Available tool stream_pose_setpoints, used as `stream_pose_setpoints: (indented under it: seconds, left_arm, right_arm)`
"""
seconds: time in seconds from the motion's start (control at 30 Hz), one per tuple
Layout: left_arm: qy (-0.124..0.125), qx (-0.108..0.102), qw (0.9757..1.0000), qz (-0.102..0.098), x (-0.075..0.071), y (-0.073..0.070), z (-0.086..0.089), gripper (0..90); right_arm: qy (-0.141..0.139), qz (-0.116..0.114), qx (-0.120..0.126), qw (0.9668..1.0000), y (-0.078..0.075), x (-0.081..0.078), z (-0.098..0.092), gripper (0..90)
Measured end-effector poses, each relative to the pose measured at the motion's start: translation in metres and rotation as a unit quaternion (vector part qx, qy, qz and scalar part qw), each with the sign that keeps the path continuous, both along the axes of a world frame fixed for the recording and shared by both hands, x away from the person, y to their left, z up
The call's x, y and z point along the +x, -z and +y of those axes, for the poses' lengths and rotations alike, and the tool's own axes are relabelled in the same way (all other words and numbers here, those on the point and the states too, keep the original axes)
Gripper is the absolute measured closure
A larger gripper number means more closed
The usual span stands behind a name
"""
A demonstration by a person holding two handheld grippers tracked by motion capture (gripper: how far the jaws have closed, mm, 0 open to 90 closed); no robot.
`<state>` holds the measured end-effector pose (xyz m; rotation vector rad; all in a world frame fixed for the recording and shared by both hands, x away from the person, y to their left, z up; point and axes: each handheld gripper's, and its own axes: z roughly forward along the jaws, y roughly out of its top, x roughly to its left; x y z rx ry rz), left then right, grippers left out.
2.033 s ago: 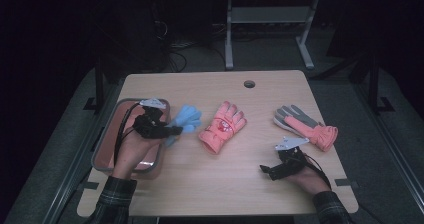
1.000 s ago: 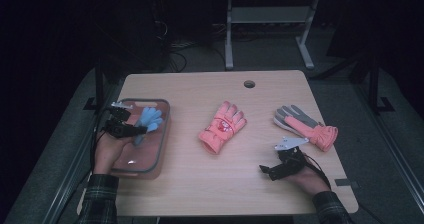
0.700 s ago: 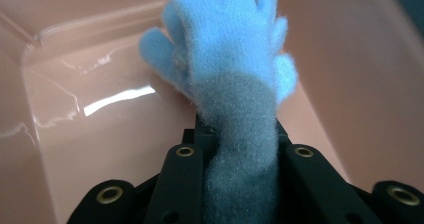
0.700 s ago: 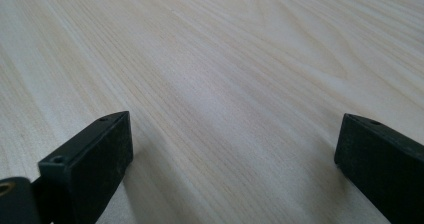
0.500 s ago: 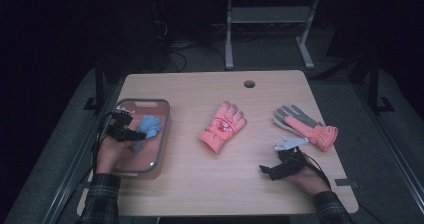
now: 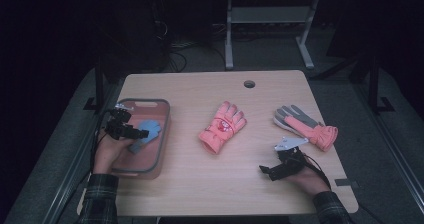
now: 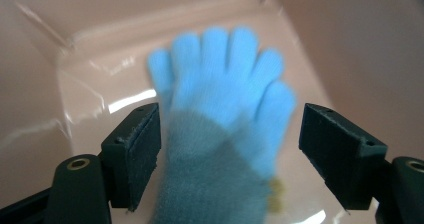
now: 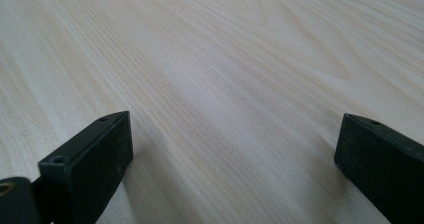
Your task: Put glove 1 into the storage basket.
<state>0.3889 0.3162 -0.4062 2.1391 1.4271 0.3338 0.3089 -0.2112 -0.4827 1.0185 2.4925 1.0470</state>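
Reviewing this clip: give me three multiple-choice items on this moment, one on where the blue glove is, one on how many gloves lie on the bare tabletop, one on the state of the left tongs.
1. Where is the blue glove?
A. in the pink bin
B. on the bare table
C. on the floor

2. How many gloves lie on the bare tabletop?
A. one
B. two
C. three

3. How do the left tongs stand?
A. clamped on the glove
B. open, the glove between the jaws
C. shut on nothing

Key: 1 A, the bin's pink floor shows all round the glove in the left gripper view. 2 B, the pink glove and the grey and pink glove. 3 B, the jaws have just been opening and a gap shows beside the glove on the right.
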Motion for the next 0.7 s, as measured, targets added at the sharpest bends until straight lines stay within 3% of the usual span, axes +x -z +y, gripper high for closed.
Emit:
stream_pose_setpoints:
  seconds: [0.03, 0.07, 0.13, 0.27, 0.3, 0.57, 0.7]
  left_arm:
    - [0.011, -0.012, 0.9998, -0.014, -0.004, -0.009, -0.003, 23.6]
    - [0.011, -0.012, 0.9998, -0.014, -0.004, -0.009, -0.003, 23.7]
    - [0.029, -0.034, 0.9986, -0.03, -0.008, -0.021, -0.01, 22.6]
    - [0.048, -0.043, 0.9972, -0.039, -0.012, -0.03, -0.022, 21.4]
    - [0.062, -0.052, 0.9957, -0.044, -0.013, -0.035, -0.031, 20.8]
    - [0.105, -0.071, 0.9908, -0.048, -0.018, -0.043, -0.064, 17.1]
    - [0.136, -0.079, 0.9865, -0.047, -0.024, -0.043, -0.093, 16.0]
  right_arm:
    - [0.0, 0.0, 0.0, 1.0, 0.0, 0.0, 0.0, 1.8]
    - [0.0, 0.0, 0.0, 1.0, 0.0, 0.0, 0.0, 1.8]
    - [0.0, 0.001, 0.0, 1.0, 0.0, 0.0, 0.0, 1.9]
    - [0.0, 0.001, 0.0, 1.0, 0.0, 0.0, 0.0, 1.8]
    - [0.002, 0.003, 0.0, 1.0, 0.0, 0.0, 0.001, 1.8]
    - [0.002, 0.004, 0.002, 1.0, 0.0, 0.0, 0.001, 1.8]
    - [0.002, 0.004, 0.002, 1.0, 0.0, 0.0, 0.001, 1.9]
